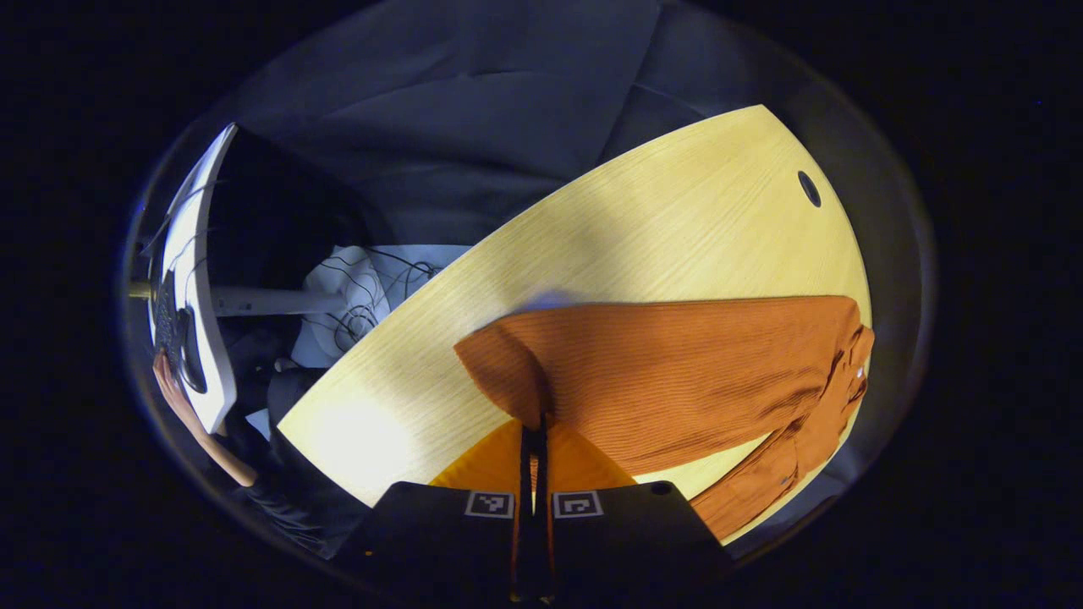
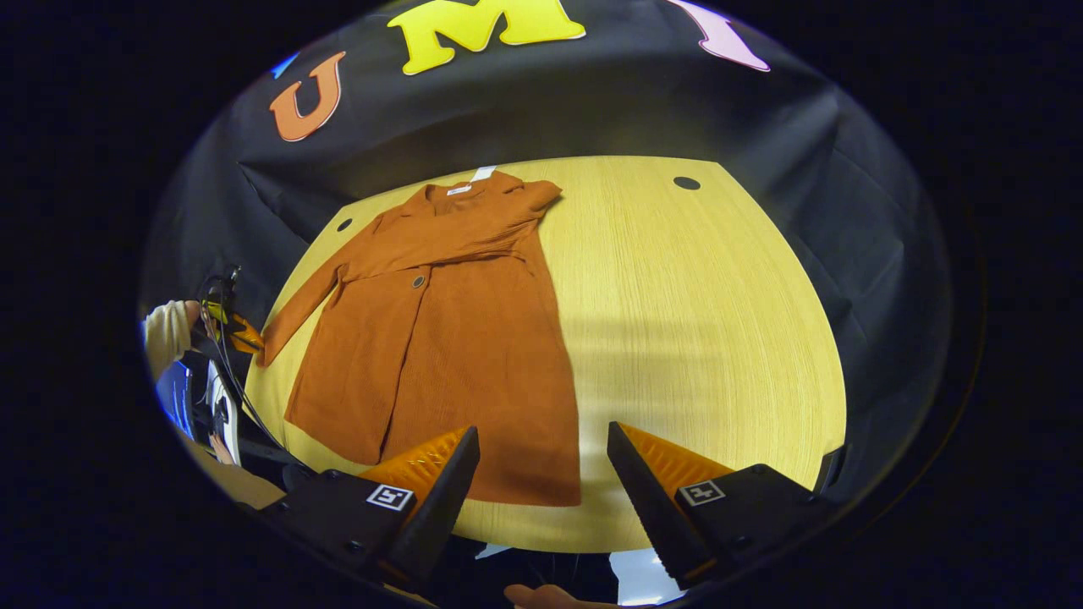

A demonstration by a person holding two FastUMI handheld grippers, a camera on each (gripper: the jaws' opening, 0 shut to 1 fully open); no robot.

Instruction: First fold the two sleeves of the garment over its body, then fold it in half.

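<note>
In the left gripper view, the cuff end of the sleeve (image 1: 516,372) at lower centre is hidden between the pressed-together fingers (image 1: 531,461), and the garment (image 1: 677,372) is cut off at the right edge. In the right gripper view, the hem at the bottom is partly covered by a fingertip (image 2: 453,461), and the far gripper (image 2: 228,326) at the left edge is too small for its jaws to be told.

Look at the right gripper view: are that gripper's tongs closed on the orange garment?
No: the right tongs stand wide open above the table, with the garment lying flat beyond them.
</note>
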